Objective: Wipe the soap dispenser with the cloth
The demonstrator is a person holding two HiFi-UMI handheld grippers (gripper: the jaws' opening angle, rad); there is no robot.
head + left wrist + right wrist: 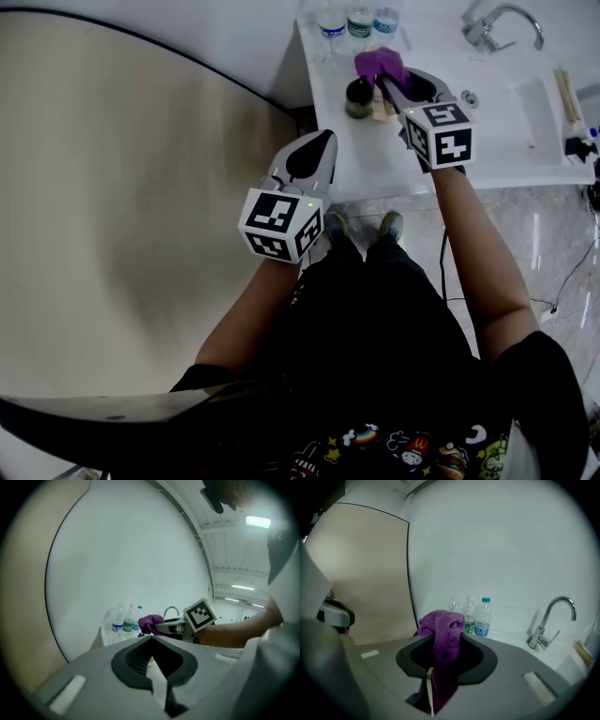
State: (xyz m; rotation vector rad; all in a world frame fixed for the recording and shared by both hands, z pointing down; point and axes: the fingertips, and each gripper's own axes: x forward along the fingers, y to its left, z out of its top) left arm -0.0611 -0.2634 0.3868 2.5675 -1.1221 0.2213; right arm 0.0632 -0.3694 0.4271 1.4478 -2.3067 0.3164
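Note:
The purple cloth [380, 64] hangs bunched from my right gripper [382, 77], which is shut on it over the back of the white counter [375, 159]. In the right gripper view the cloth [443, 639] drapes over the jaws and hides the tips. The soap dispenser [359, 97], a dark round bottle, stands on the counter just left of and below the cloth; whether they touch I cannot tell. My left gripper [326, 142] is held off the counter's front left corner, shut with nothing in it [151, 640]. From there I see the cloth [150, 623] ahead.
Three water bottles [356, 21] stand at the counter's back edge, close behind the cloth. A sink [525, 103] with a chrome faucet [497, 23] lies to the right. A curved beige wall [122, 187] fills the left. The person's feet [366, 225] stand on the tiled floor.

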